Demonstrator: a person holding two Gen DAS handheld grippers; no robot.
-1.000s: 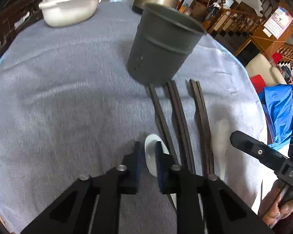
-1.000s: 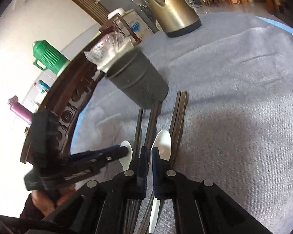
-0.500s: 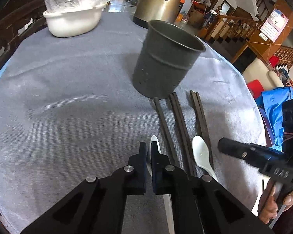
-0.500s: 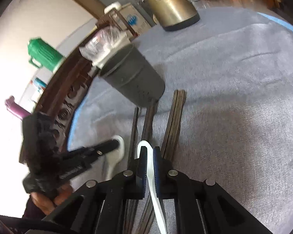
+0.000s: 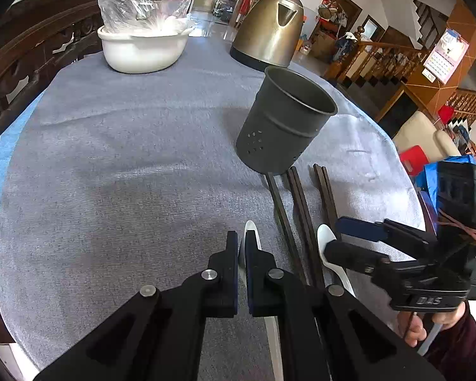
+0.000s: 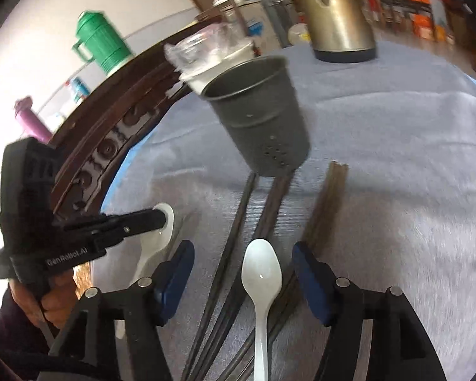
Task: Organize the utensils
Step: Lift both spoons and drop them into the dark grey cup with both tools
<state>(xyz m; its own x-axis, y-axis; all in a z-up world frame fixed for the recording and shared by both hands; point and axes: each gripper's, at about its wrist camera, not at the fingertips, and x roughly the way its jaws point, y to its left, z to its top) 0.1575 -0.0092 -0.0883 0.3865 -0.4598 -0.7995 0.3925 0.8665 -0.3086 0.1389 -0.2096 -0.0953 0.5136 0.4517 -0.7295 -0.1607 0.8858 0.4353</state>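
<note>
My left gripper (image 5: 243,244) is shut on a white spoon (image 5: 250,229), seen edge-on between the pads; it also shows in the right wrist view (image 6: 161,219) with its spoon (image 6: 166,236). My right gripper (image 6: 242,262) is open, and a second white spoon (image 6: 261,273) lies between its spread fingers on dark chopsticks (image 6: 238,231). That spoon (image 5: 328,247) and the right gripper (image 5: 339,238) show in the left wrist view. A dark grey perforated utensil cup (image 5: 285,123) stands upright just beyond the chopsticks (image 5: 298,197); the right wrist view (image 6: 263,117) shows it too.
A grey cloth (image 5: 127,158) covers the round table. A white bowl with a plastic bag (image 5: 142,44) and a brass kettle (image 5: 269,28) stand at the far side. A carved wooden chair back (image 6: 111,133) borders the table's left edge.
My right gripper has opened and let go of its white spoon, which now lies on the chopsticks. My left gripper stays shut on its spoon and has lifted a little.
</note>
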